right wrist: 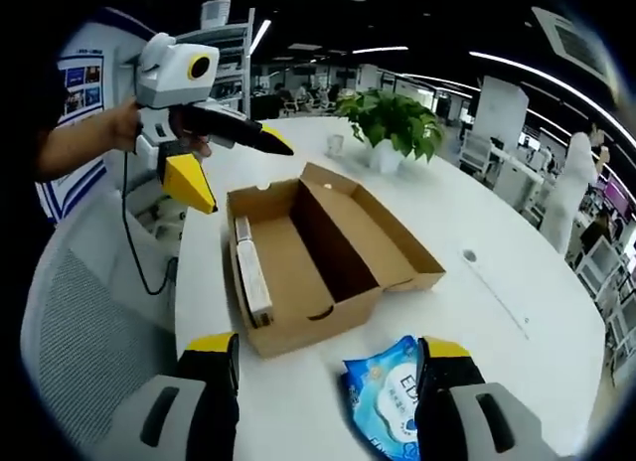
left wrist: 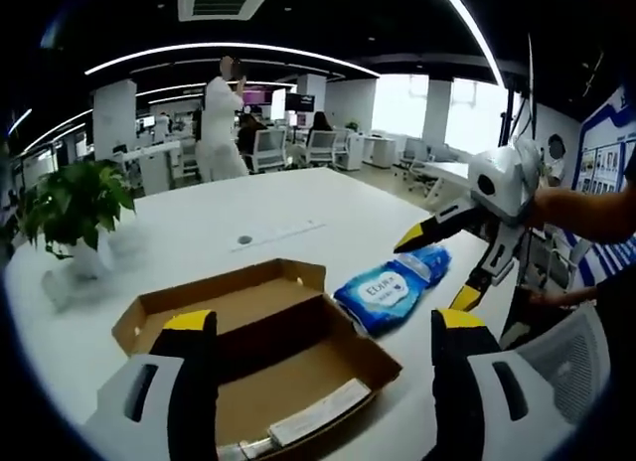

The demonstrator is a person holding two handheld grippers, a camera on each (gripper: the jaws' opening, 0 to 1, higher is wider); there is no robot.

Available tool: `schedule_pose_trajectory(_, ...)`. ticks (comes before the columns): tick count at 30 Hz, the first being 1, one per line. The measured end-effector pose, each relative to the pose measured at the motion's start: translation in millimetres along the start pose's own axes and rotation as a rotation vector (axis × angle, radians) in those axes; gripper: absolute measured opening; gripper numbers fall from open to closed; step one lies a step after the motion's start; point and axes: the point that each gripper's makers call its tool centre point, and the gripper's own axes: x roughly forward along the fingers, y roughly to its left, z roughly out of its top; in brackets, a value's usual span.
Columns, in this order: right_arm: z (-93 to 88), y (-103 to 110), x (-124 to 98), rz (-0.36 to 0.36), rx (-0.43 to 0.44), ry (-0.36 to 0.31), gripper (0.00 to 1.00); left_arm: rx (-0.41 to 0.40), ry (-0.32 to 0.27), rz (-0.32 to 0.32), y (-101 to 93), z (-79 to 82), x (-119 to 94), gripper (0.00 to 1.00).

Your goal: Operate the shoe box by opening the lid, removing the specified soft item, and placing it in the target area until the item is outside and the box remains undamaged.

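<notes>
the shoe box (left wrist: 268, 357) lies open on the white table (left wrist: 258, 218), its lid (left wrist: 214, 302) folded flat back beside the tray, both showing bare brown cardboard inside. in the right gripper view the shoe box (right wrist: 298, 257) sits toward the table's near edge, with the lid (right wrist: 373, 228) on the side facing the table's middle. a pale slip of paper (right wrist: 253, 277) lies along the tray's inner wall; in the left gripper view the same paper (left wrist: 318, 416) lies at the tray's near end.

the soft item, a blue wipes pack (left wrist: 393, 287), is outside the box, lying on the table just beside the tray's corner. in the right gripper view the blue wipes pack (right wrist: 393, 396) rests near the table's edge, between that gripper's own jaws but not pinched by them.

the left gripper (left wrist: 323, 367) has its jaws spread wide with nothing between them, hovering over the box's near end. the right gripper (right wrist: 323, 391) is likewise wide apart and grips nothing. seen from the left gripper view, the right gripper (left wrist: 437, 267) hangs just above the pack's far end, jaws parted. seen from the right gripper view, the left gripper (right wrist: 238, 168) is held in a hand (right wrist: 129, 128) above the box's far corner.

a potted plant (right wrist: 393, 128) stands toward the table's far side. a person (left wrist: 221, 118) stands among desks beyond the table.
</notes>
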Motion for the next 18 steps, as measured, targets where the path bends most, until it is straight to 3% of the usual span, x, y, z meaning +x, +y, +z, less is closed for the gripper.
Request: schedule_pose_trajectory(18, 19.2, 18, 53, 0.141, -0.082, 0.024, 0.69, -0.007, -0.007, 0.087, 32.0, -22.9, -49, 1.00)
